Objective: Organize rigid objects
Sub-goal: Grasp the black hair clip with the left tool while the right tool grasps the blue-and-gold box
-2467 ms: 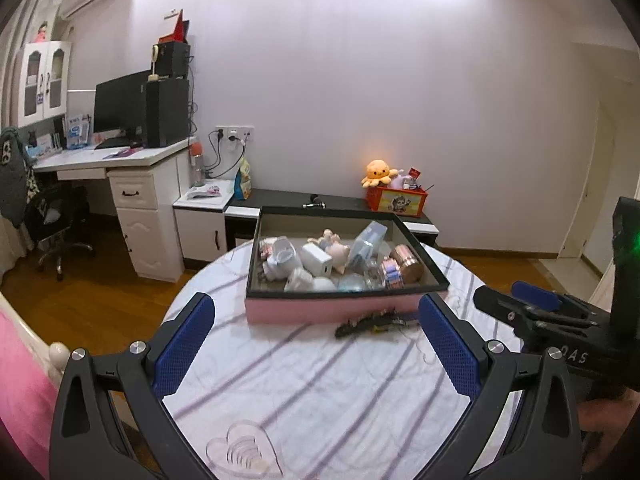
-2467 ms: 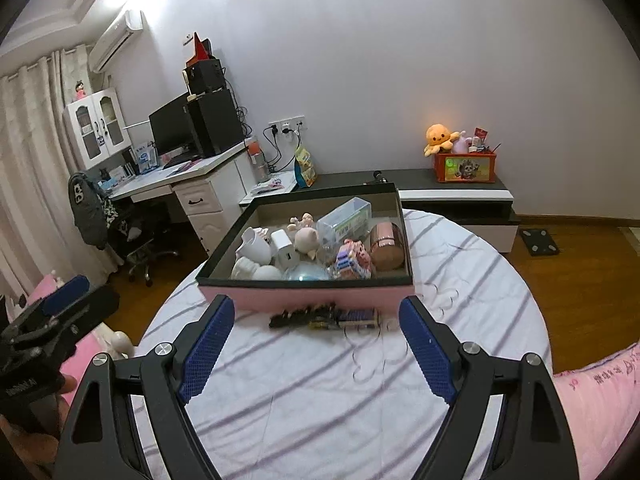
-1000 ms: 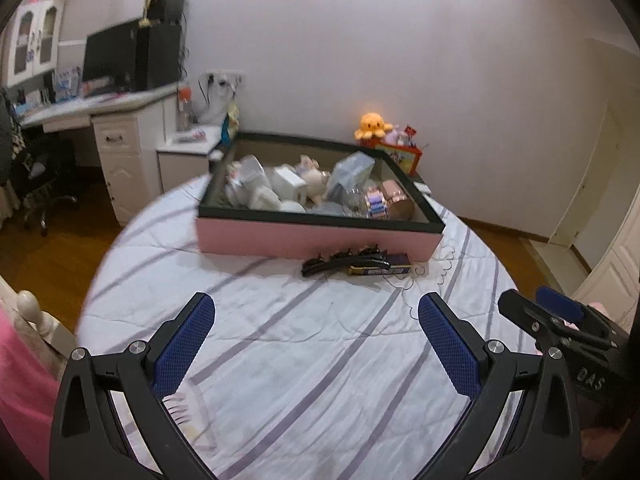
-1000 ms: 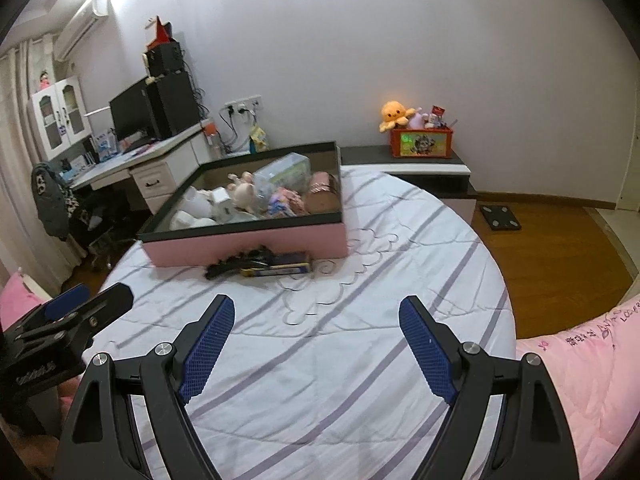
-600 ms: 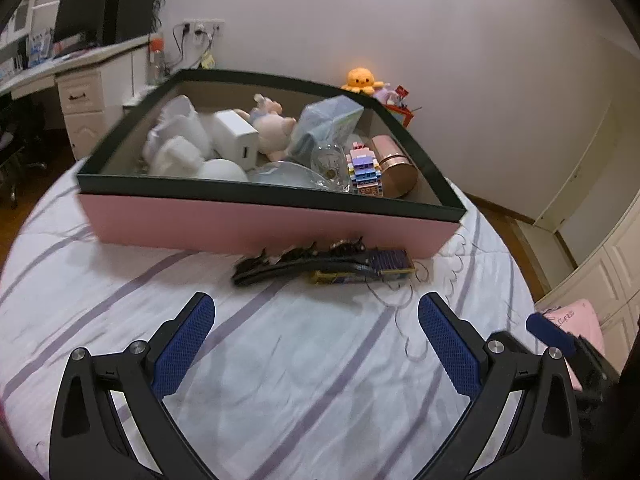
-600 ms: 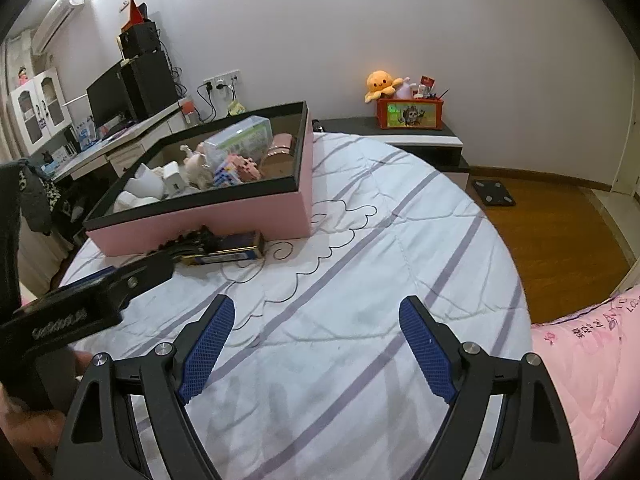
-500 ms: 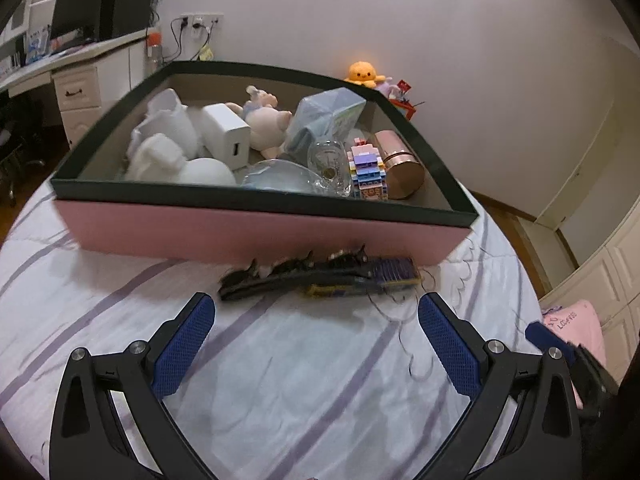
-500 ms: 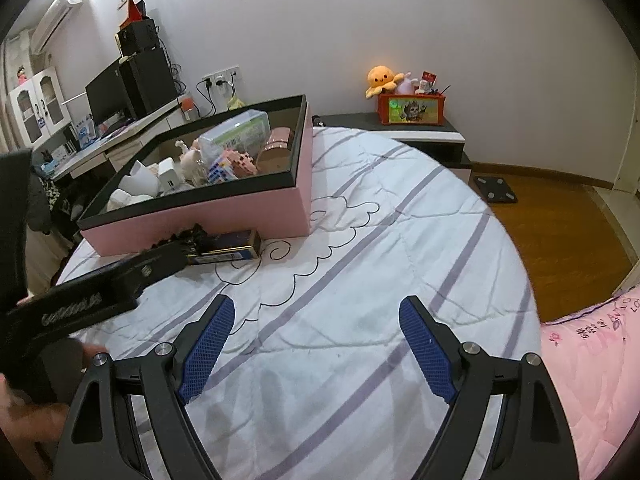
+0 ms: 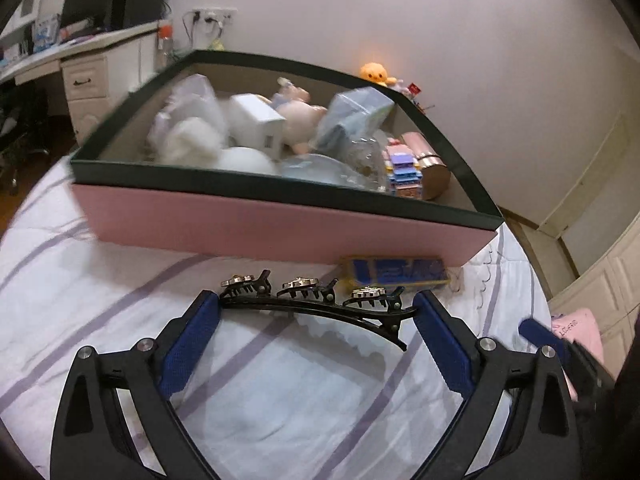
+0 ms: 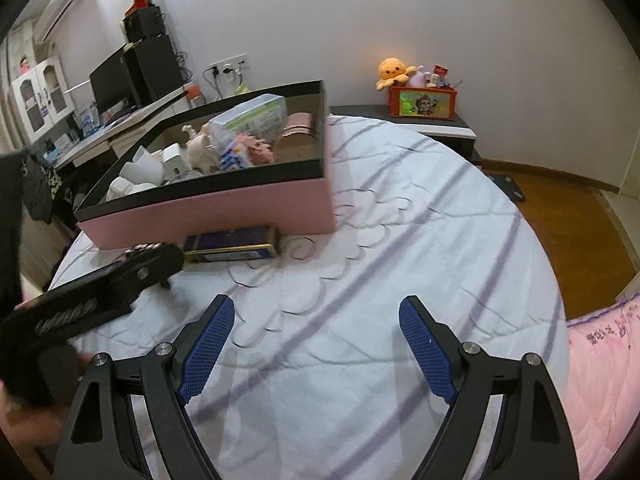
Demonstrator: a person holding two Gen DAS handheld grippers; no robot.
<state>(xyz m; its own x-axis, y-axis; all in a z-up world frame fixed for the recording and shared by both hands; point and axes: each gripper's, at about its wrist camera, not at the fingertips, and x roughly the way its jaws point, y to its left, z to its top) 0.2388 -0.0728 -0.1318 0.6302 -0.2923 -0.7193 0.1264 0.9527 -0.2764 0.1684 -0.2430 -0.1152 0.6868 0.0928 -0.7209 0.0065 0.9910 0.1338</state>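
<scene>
A long black hair clip with three small metal flowers lies on the striped white cloth, between the fingertips of my open left gripper. A flat blue and gold box lies just beyond it, against the pink storage box, which holds several toys and containers. In the right wrist view the left gripper reaches in from the left and hides the clip; the blue box and pink box show beside it. My right gripper is open and empty over bare cloth.
The round table's edge drops off at the right toward the wooden floor. A low cabinet with an orange toy box stands behind. A desk with a monitor is at the far left.
My left gripper has moved forward and down to the hair clip, which now sits between its fingers. The right gripper has stayed over the cloth, shifting slightly closer.
</scene>
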